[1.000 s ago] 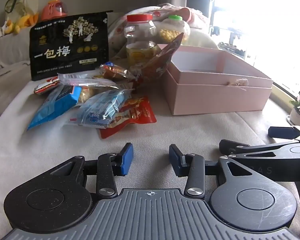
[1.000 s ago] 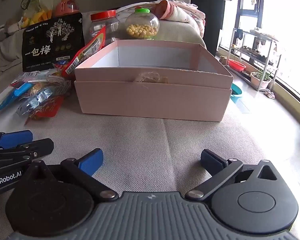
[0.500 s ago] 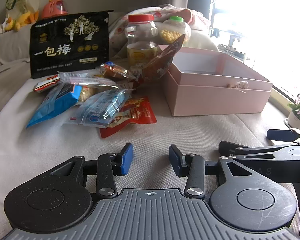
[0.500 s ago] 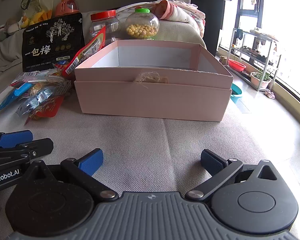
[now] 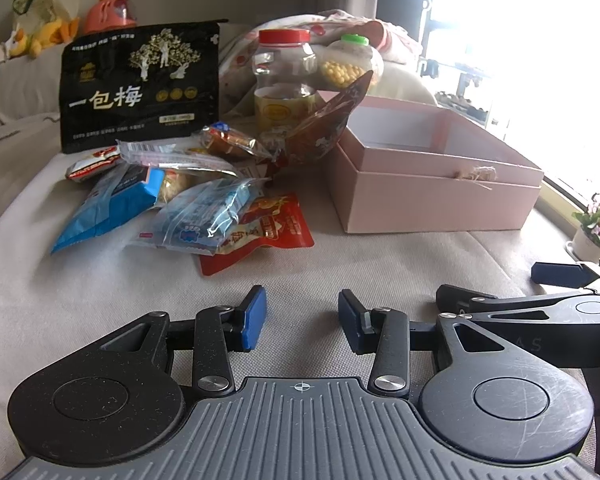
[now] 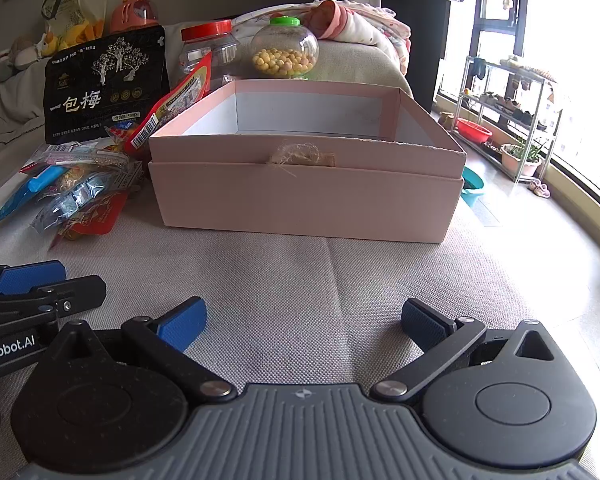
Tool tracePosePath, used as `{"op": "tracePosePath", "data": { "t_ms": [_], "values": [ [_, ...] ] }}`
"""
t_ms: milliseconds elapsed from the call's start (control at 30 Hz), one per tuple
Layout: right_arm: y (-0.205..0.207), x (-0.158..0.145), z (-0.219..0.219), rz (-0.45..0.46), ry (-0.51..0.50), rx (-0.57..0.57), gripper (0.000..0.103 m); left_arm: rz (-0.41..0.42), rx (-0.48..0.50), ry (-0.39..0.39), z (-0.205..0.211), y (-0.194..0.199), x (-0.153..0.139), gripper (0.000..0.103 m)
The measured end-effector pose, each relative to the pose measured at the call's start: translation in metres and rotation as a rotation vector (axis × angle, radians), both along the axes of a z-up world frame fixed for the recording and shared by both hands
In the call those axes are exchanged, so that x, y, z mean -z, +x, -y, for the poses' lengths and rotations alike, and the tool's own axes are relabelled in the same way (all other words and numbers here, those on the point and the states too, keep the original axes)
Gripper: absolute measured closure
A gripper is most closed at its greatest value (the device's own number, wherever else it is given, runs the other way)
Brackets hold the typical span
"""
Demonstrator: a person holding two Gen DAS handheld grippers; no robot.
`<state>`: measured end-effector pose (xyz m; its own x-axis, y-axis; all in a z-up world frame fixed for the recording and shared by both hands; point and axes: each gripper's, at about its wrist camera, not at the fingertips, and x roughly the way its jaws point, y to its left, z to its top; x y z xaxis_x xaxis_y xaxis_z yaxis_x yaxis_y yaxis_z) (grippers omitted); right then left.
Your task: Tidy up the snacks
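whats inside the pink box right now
The pink box shows only bare white inner walls; no snack rises above its rim. Its near wall hides the floor of the box, so something flat on the bottom cannot be ruled out.

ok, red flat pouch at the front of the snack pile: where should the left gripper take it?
Probably by the near bottom edge of the red pouch. It lies flat with that edge bare toward the open left gripper, while the clear blue-print packet overlaps its far left part. Come in low from the front.
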<state>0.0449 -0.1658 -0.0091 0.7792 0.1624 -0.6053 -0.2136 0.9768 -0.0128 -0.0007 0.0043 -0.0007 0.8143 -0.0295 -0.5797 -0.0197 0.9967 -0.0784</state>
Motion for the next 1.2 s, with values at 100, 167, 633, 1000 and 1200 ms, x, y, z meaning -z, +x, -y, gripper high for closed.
{"op": "tracePosePath", "data": {
  "t_ms": [100, 167, 633, 1000, 1200],
  "values": [
    [0.0001, -0.0001, -0.0003, 0.0, 0.0, 0.0, 0.0, 0.001, 0.0, -0.004, -0.0004, 0.0001, 0.0004, 0.058],
    [0.0001, -0.0002, -0.0004, 0.0, 0.0, 0.0, 0.0, 0.0, 0.0, 0.0, -0.0005, 0.0002, 0.0003, 0.058],
    [0.0005, 0.0004, 0.0013, 0.0, 0.001, -0.009, 0.0, 0.002, -0.007, -0.006, 0.0008, 0.0001, 0.0, 0.058],
    [0.0004, 0.0001, 0.0009, 0.0, 0.001, -0.008, 0.0, 0.002, -0.007, -0.005, 0.0022, 0.0005, -0.0006, 0.058],
    [0.0009, -0.0001, 0.0001, -0.001, 0.002, -0.009, 0.0, 0.001, -0.007, 0.004, 0.0021, 0.0003, -0.0008, 0.058]
  ]
}}
